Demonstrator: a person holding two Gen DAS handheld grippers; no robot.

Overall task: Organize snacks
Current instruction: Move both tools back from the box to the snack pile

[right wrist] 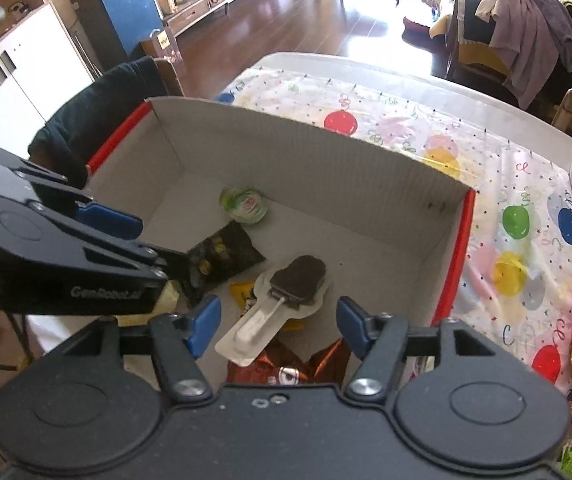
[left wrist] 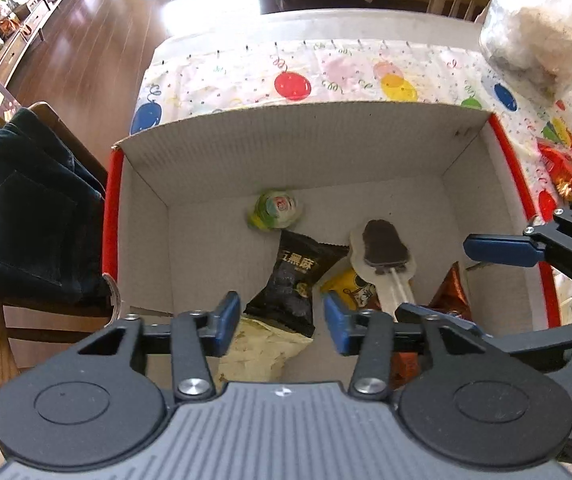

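Both grippers tilt steeply down over the cardboard box [left wrist: 294,148]: left gripper [left wrist: 281,320] and right gripper [right wrist: 277,326], jaws open, gripping nothing. Chocolate ice-cream bar [right wrist: 298,276] lies inside the box.

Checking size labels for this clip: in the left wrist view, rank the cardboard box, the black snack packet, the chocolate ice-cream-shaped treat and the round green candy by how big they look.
1. cardboard box
2. black snack packet
3. chocolate treat, near the packet's size, so unsure
4. round green candy, farthest from the camera
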